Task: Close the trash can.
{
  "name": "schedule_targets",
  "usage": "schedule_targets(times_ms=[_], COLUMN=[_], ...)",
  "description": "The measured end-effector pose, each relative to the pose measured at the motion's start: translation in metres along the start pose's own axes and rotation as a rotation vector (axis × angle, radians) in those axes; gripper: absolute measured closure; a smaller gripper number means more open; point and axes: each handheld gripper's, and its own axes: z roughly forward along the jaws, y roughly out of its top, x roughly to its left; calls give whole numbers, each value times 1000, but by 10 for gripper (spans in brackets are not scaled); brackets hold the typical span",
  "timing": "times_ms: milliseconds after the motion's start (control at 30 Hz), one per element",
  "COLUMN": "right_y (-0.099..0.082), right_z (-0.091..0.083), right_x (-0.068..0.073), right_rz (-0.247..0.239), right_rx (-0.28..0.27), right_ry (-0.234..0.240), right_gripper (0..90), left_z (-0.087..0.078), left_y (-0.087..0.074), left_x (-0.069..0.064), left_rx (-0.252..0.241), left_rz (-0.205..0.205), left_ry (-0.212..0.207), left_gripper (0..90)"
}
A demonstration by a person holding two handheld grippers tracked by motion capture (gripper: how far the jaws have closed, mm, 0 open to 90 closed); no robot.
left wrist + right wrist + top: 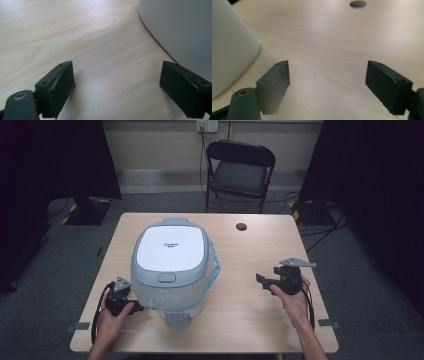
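Rice cooker sits mid-tabletop, both gripper views cropping it to a blurry white wall, with the left claw and right claw spread wide, holding nothing.

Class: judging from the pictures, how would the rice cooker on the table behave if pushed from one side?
The rice cooker looks bulky and wide-based, so it would probably slide rather than tip. Its smooth rounded wall may let a tool slip off.

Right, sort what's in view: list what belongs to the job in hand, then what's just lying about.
Job in hand:
rice cooker, lid closed
left tool, open, beside its base
right tool, open, off to its side

Lying about:
folding chair
wall socket
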Motion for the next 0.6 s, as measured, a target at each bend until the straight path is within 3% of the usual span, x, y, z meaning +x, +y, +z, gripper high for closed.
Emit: schedule_targets(times_ms=[100,267,400,533,600], right_y=[-16,-40,-50,-52,-57], right_z=[5,14,21,23,24], right_x=[-10,-21,-22,-20,-19], right_rz=[23,20,-9,-32,-44], right_rx=[30,120,186,178,137], right_ry=[-32,-92,-152,-178,-200], right_gripper=[189,179,163,163,146], left_z=[0,0,0,0,0], left_y=[0,0,0,0,0], left_x=[0,0,0,0,0], left_rx=[0,0,0,0,0], left_rz=[0,0,0,0,0], left_ry=[0,0,0,0,0], left_gripper=[120,120,120,120,120])
